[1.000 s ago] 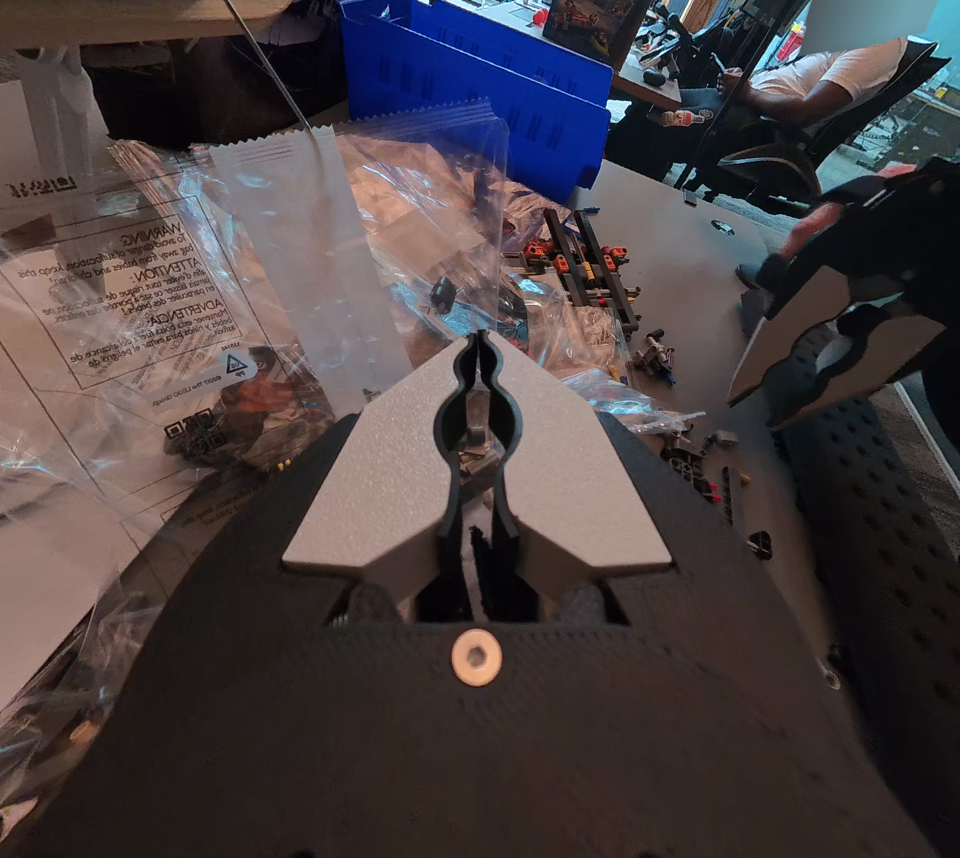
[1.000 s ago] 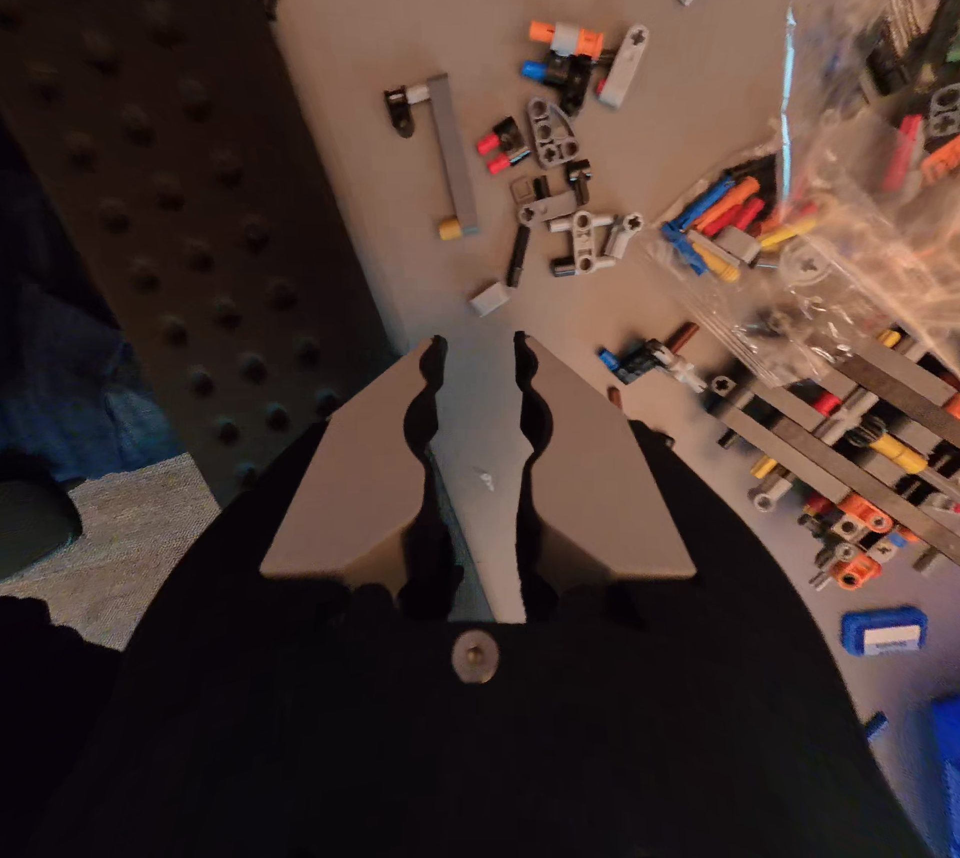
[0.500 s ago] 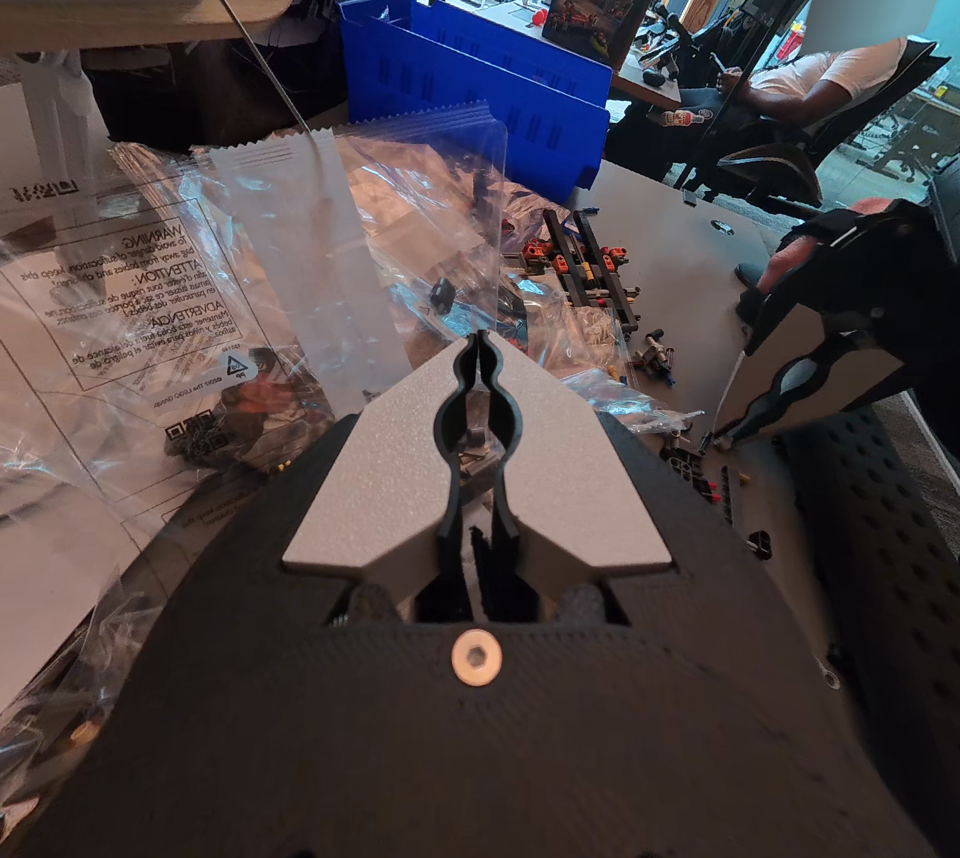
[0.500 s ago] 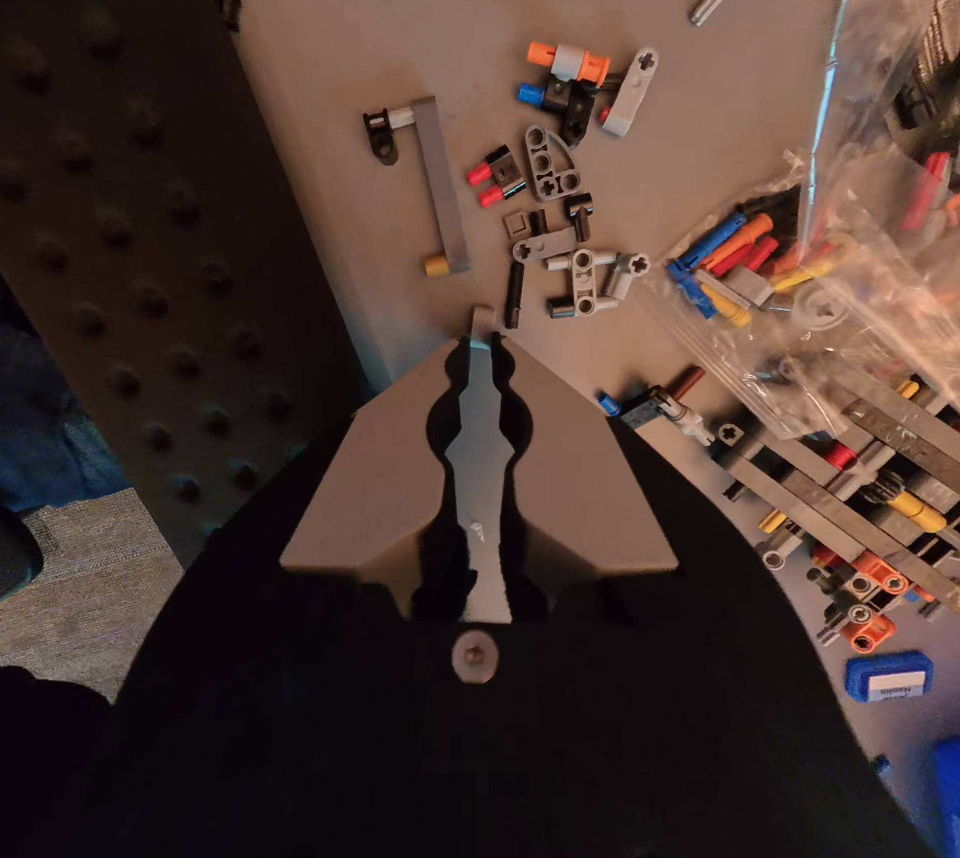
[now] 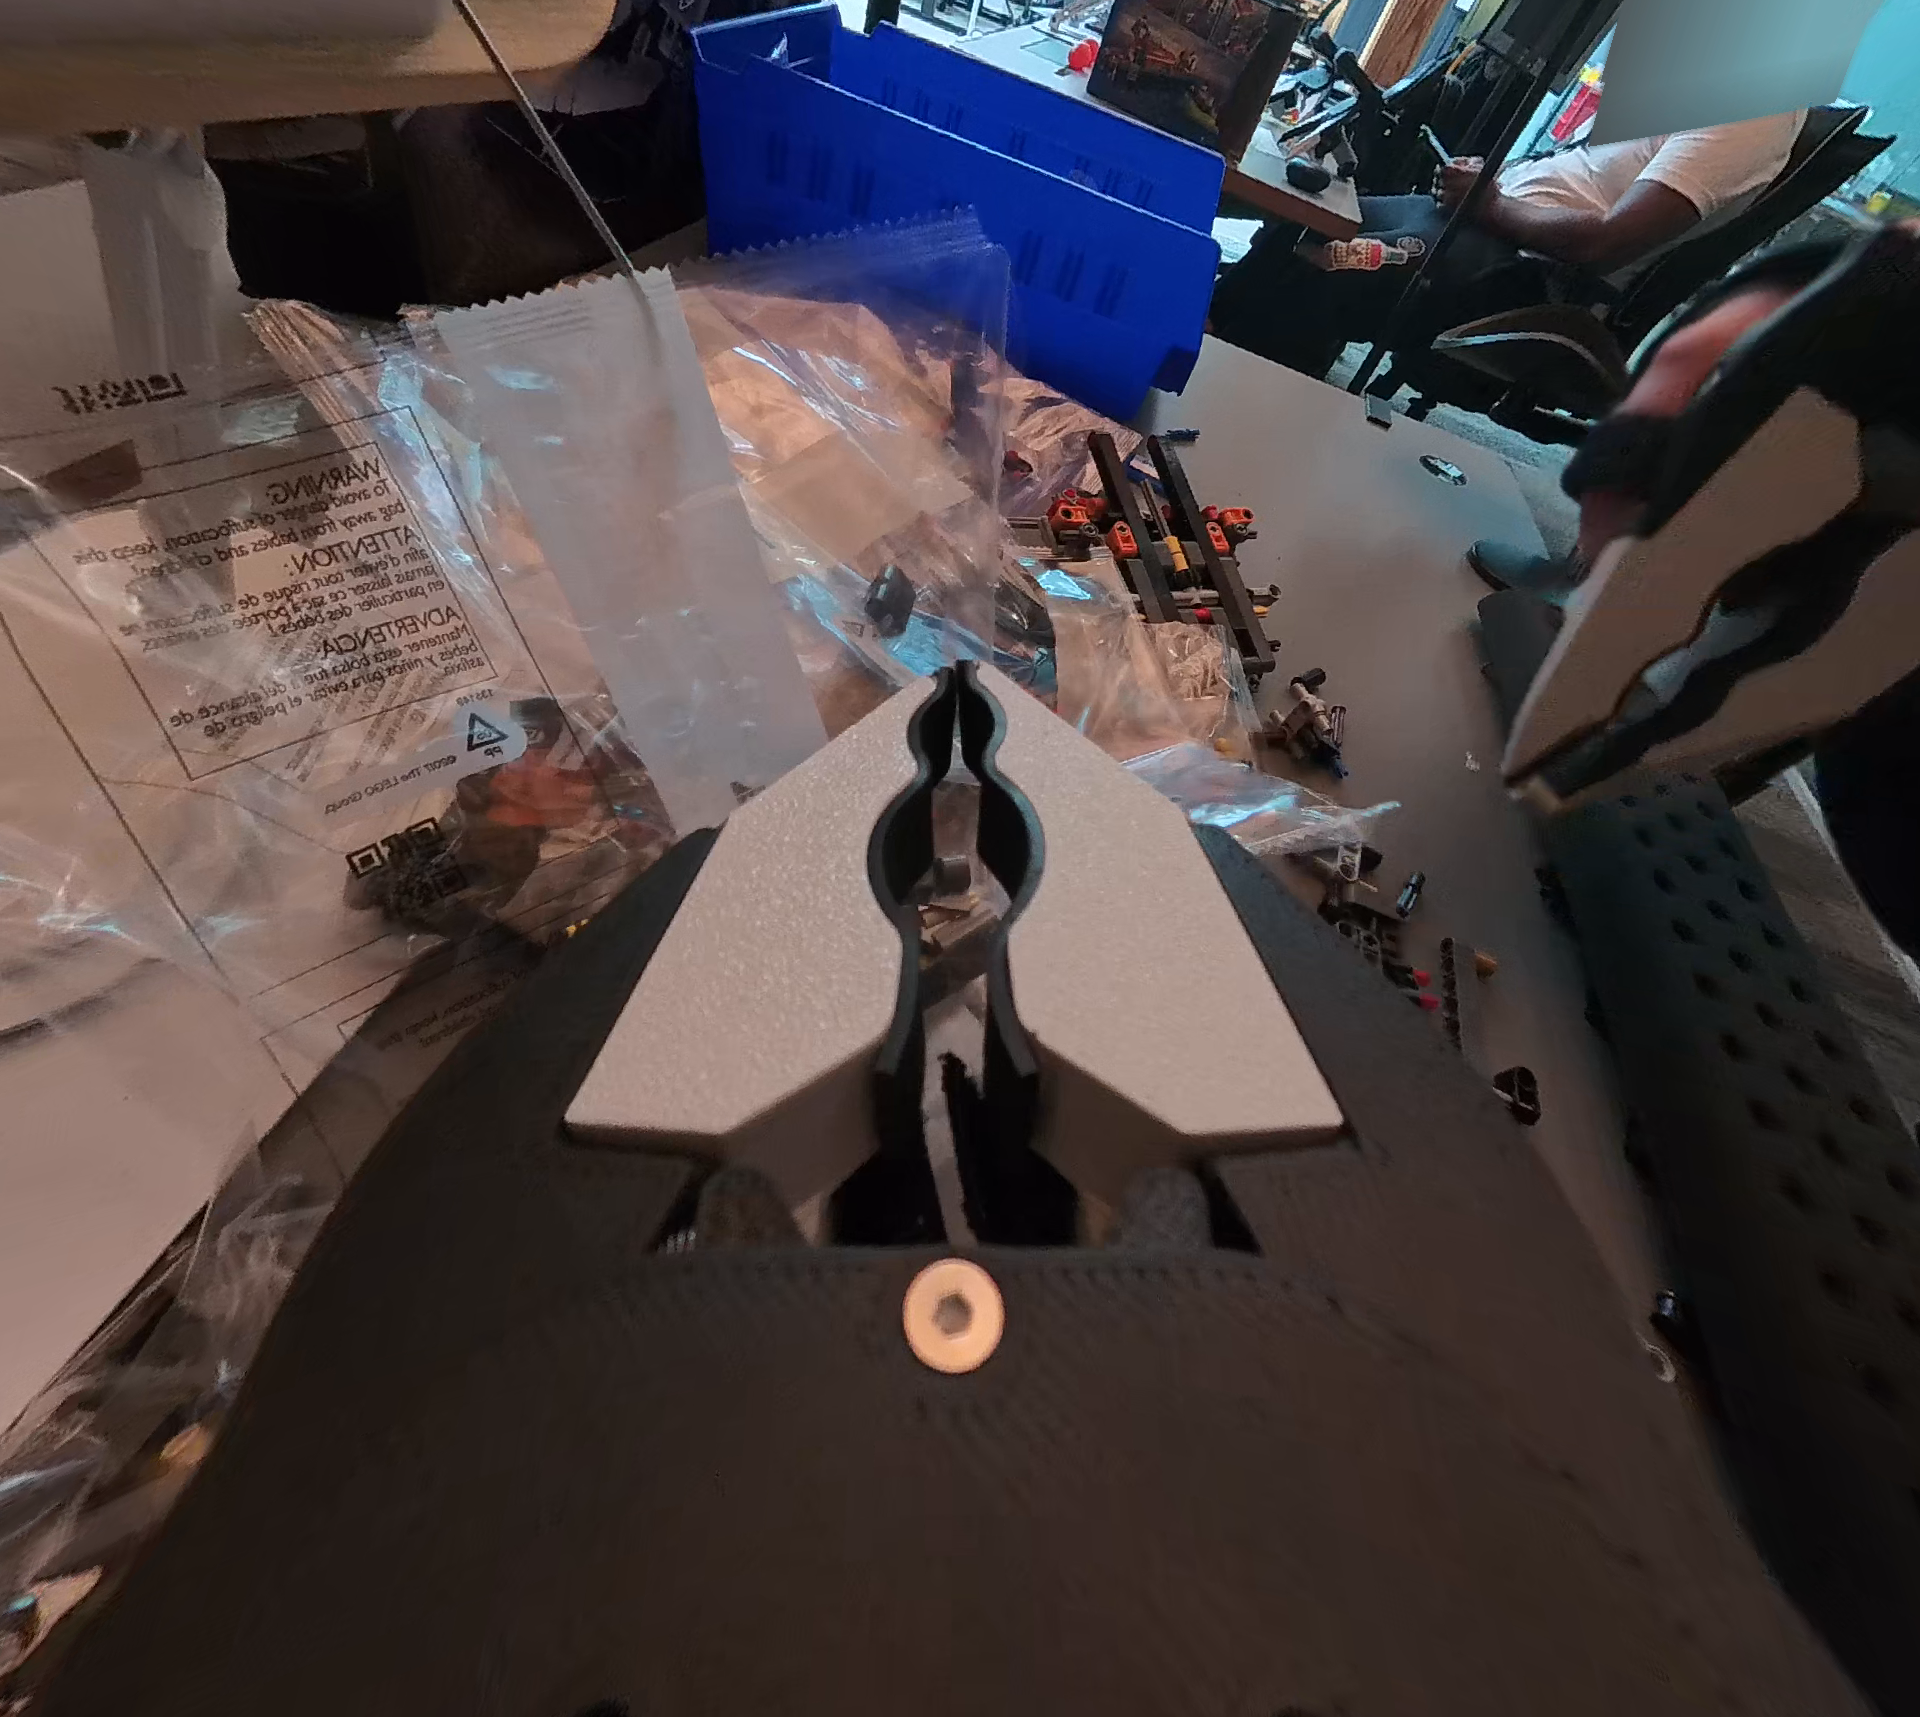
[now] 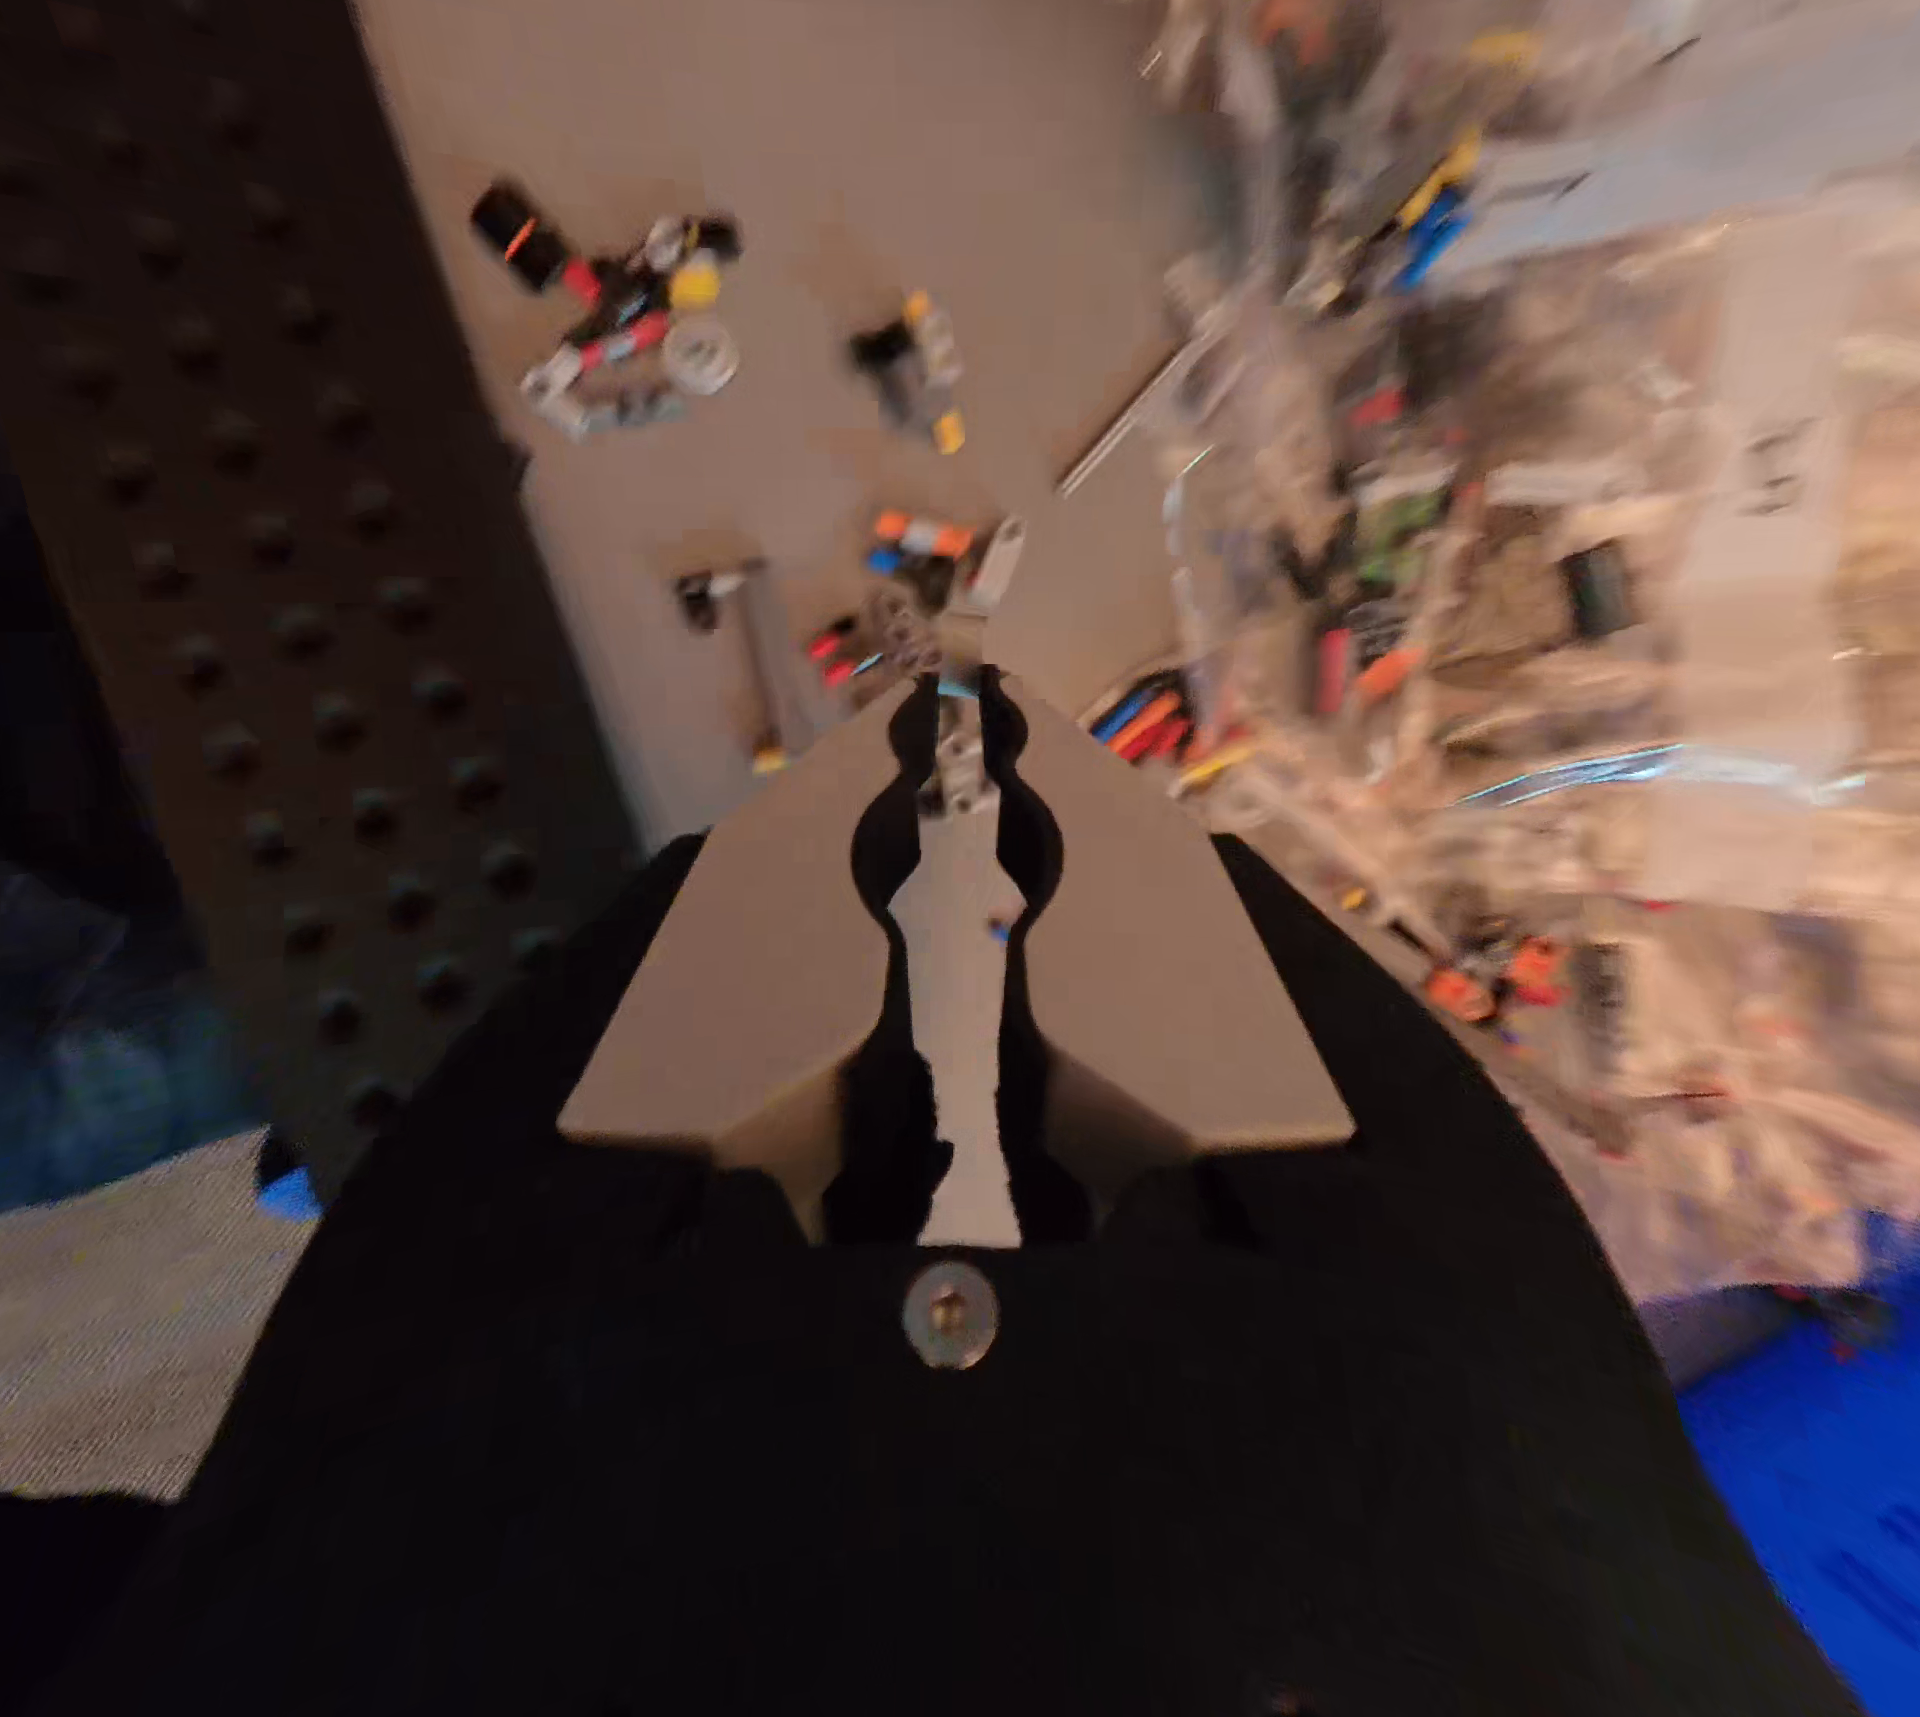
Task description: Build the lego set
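My left gripper point(image 5: 958, 680) is shut with nothing between its tips and hovers over clear plastic bags point(image 5: 582, 524) of parts. My right gripper point(image 6: 958, 682) is shut on a small light grey piece point(image 6: 956, 688) at its very tips. The right wrist view is blurred by motion. In the left wrist view the right gripper point(image 5: 1522, 779) is off the grey table point(image 5: 1382, 524) at the right, with the pale piece point(image 5: 1546, 797) at its tip. A part-built frame point(image 5: 1174, 535) of dark beams and orange connectors lies beyond the bags.
Loose small parts point(image 6: 623, 337) lie scattered on the table. A black studded mat point(image 6: 260, 420) runs along the table edge and also shows in the left wrist view point(image 5: 1714, 992). A blue bin point(image 5: 956, 181) stands at the back. A person point(image 5: 1621, 181) sits beyond the table. About 15 centimeters separates my left fingertips from my right.
My right gripper closed on the small grey piece on the table and has risen with it, the view swinging fast. My left gripper has stayed shut and still.
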